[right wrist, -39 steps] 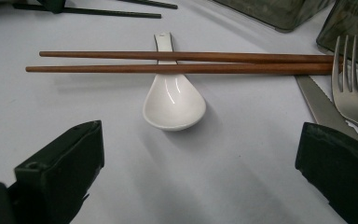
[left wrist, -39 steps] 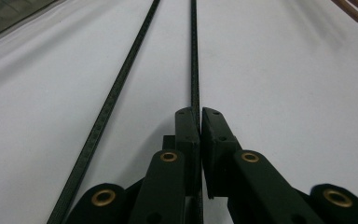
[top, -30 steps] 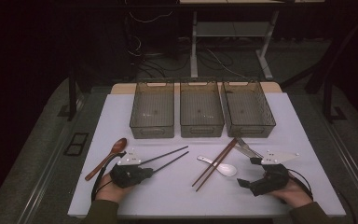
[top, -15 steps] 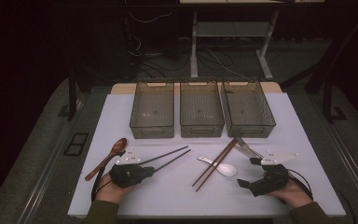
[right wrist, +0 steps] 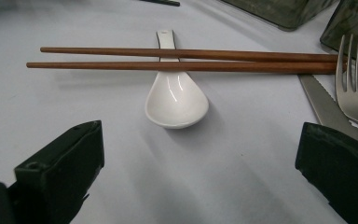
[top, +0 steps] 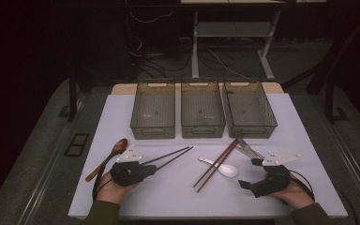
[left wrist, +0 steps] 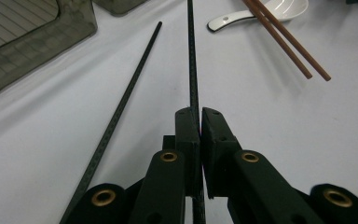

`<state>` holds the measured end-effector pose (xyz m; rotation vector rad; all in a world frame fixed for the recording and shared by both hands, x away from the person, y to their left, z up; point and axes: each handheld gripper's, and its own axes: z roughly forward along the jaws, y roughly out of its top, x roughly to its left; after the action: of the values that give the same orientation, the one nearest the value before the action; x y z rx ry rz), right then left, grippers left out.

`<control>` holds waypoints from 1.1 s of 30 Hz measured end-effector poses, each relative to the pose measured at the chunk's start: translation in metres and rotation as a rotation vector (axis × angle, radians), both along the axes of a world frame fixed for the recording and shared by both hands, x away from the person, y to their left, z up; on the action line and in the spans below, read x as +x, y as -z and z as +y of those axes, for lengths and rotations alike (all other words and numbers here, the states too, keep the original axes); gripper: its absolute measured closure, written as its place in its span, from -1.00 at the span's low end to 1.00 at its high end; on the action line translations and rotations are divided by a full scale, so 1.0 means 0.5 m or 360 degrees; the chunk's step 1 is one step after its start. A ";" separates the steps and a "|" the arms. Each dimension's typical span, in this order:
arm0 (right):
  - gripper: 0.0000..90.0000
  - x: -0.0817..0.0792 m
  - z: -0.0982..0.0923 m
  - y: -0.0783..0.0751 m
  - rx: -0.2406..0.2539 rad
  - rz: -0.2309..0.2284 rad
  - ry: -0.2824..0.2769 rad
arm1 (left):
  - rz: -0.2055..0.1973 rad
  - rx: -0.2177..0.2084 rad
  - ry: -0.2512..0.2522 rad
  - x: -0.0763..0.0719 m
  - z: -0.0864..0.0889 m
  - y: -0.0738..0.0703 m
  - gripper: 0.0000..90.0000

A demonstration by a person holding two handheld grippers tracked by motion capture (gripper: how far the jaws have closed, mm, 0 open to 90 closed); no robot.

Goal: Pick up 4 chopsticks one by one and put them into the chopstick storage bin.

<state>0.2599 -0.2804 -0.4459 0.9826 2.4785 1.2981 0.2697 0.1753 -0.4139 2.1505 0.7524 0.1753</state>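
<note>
My left gripper [top: 153,168] rests low on the white table, its jaws shut on the near end of one black chopstick [left wrist: 192,70]. That stick runs straight ahead from the jaws. The second black chopstick [left wrist: 121,107] lies loose on the table just to its left. My right gripper [top: 248,172] sits near the front right, jaws wide open with nothing between them. Ahead of it lies a white ceramic spoon [right wrist: 176,100] with a pair of brown chopsticks [right wrist: 182,59] across its handle. A fork [right wrist: 356,88] and a knife [right wrist: 324,105] lie beside the right jaw.
Three dark see-through bins [top: 202,110] stand side by side at the back of the table [top: 290,122]. A wooden spoon [top: 108,158] lies left of my left gripper. The table's front edge runs just under both hands.
</note>
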 end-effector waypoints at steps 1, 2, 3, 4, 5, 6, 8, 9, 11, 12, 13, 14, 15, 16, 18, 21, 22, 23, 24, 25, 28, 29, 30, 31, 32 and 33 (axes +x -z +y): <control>-0.98 0.000 0.000 0.000 -0.0002 0.0000 -0.0001 | -0.0003 -0.0003 0.0000 0.001 0.001 -0.002 0.89; -0.98 -0.001 0.000 0.000 -0.0004 0.0002 0.0000 | -0.0007 -0.0005 0.0001 0.002 0.001 -0.004 0.89; -0.98 -0.002 0.000 0.000 0.0000 0.0002 -0.0001 | -0.0009 -0.0009 -0.0001 0.004 0.001 -0.006 0.89; -0.98 -0.002 0.000 0.000 0.0000 0.0002 -0.0001 | -0.0012 -0.0009 0.0001 0.006 0.002 -0.009 0.89; -0.98 -0.002 0.000 0.000 0.0001 0.0000 0.0001 | -0.0016 -0.0019 -0.0003 0.008 0.002 -0.011 0.89; -0.98 -0.002 0.000 0.000 0.0000 0.0001 0.0001 | -0.0019 -0.0020 -0.0002 0.011 0.002 -0.014 0.89; -0.98 -0.001 0.000 0.001 -0.0004 0.0002 0.0005 | -0.0034 -0.0028 -0.0002 0.016 0.000 -0.020 0.89; -0.98 0.000 0.000 0.001 -0.0007 0.0002 0.0006 | -0.0041 -0.0029 -0.0005 0.018 -0.001 -0.023 0.89; -0.98 0.000 0.000 0.001 -0.0006 0.0003 0.0008 | -0.0055 -0.0023 -0.0009 0.022 -0.003 -0.028 0.89; -0.98 0.000 0.000 0.001 -0.0006 0.0001 0.0007 | -0.0055 -0.0023 -0.0009 0.022 -0.003 -0.028 0.89; -0.98 0.000 0.000 0.001 -0.0006 0.0001 0.0007 | -0.0055 -0.0020 -0.0011 0.024 -0.004 -0.030 0.89; -0.98 0.000 0.000 0.001 -0.0007 0.0002 0.0010 | -0.0064 -0.0026 -0.0016 0.028 -0.006 -0.032 0.89; -0.98 0.000 0.000 0.001 -0.0008 0.0005 0.0009 | -0.0062 -0.0022 -0.0012 0.029 -0.006 -0.033 0.89; -0.98 0.000 0.000 0.001 -0.0004 0.0008 0.0009 | -0.0063 -0.0029 -0.0014 0.031 -0.006 -0.034 0.89; -0.98 0.000 -0.001 0.001 -0.0003 0.0009 0.0010 | -0.0066 -0.0029 -0.0017 0.032 -0.006 -0.035 0.89; -0.98 0.000 -0.001 0.001 -0.0001 0.0008 0.0011 | -0.0070 -0.0050 -0.0029 0.038 -0.006 -0.041 0.89; -0.98 0.001 -0.001 0.001 -0.0002 0.0008 0.0011 | -0.0076 -0.0047 -0.0028 0.040 -0.006 -0.042 0.89; -0.98 0.001 -0.001 0.001 -0.0002 0.0008 0.0012 | -0.0081 -0.0058 -0.0031 0.042 -0.006 -0.043 0.89; -0.98 0.001 -0.001 0.002 -0.0002 0.0008 0.0013 | -0.0084 -0.0058 -0.0032 0.045 -0.006 -0.046 0.89; -0.98 0.001 -0.001 0.002 -0.0002 0.0008 0.0013 | -0.0084 -0.0058 -0.0032 0.045 -0.006 -0.046 0.89; -0.98 0.002 -0.001 0.002 -0.0003 0.0007 0.0013 | -0.0104 -0.0070 -0.0044 0.055 -0.006 -0.054 0.89; -0.98 0.002 -0.001 0.002 -0.0003 0.0007 0.0014 | -0.0109 -0.0077 -0.0050 0.058 -0.006 -0.056 0.89; -0.98 0.002 -0.001 0.003 -0.0004 0.0007 0.0015 | -0.0116 -0.0081 -0.0056 0.061 -0.006 -0.058 0.89; -0.98 0.002 -0.001 0.003 -0.0004 0.0008 0.0015 | -0.0116 -0.0081 -0.0056 0.061 -0.006 -0.058 0.89; -0.98 0.002 -0.001 0.003 -0.0005 0.0009 0.0015 | -0.0118 -0.0086 -0.0057 0.065 -0.006 -0.060 0.89; -0.98 0.002 -0.001 0.003 -0.0005 0.0010 0.0016 | -0.0124 -0.0093 -0.0065 0.073 -0.005 -0.065 0.89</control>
<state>0.2611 -0.2807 -0.4473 0.9986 2.4762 1.2896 0.3060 0.1726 -0.3815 2.0622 0.7477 0.2540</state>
